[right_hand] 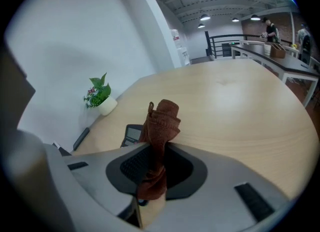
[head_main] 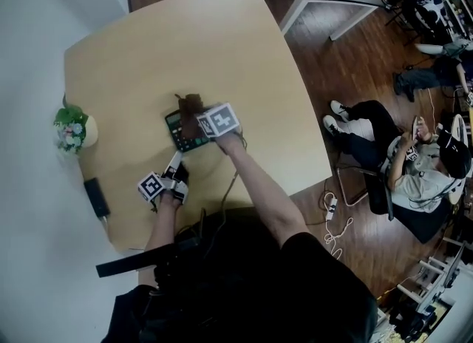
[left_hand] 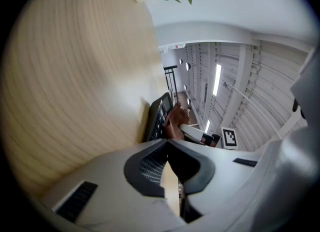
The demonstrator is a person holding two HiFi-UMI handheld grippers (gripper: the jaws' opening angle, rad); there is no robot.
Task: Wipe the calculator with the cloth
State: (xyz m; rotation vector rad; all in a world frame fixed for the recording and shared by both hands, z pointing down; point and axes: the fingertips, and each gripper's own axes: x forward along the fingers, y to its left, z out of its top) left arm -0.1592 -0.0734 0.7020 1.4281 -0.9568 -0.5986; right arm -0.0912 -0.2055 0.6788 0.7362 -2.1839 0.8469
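The right gripper (right_hand: 150,193) has its jaws clamped on a bunched brown cloth (right_hand: 160,121), which sticks out past the tips in a loose roll. The left gripper (left_hand: 172,188) has its jaws pressed together with nothing between them. It lies low on the table (head_main: 222,53), with its tips just beside the near edge of the calculator (head_main: 176,134); whether they touch it I cannot tell.

The calculator lies flat near the middle of the table, and the cloth sits over its far right part. Off to the left are a small potted plant (head_main: 74,128) and a dark slim object (head_main: 96,195), both well apart from the work.

The likely trouble is the calculator sliding under the rubbing, since nothing visibly pins it. The bunched cloth may also work out of the narrow pinch, or the hard jaw tips may press the keys if the roll folds aside.

Only the head view shows the cloth's place on the calculator. Only the right gripper view shows the pinch on the cloth, though there the cloth hides all but the display corner. The left gripper view shows the calculator nearly edge-on, with the cloth resting against it.
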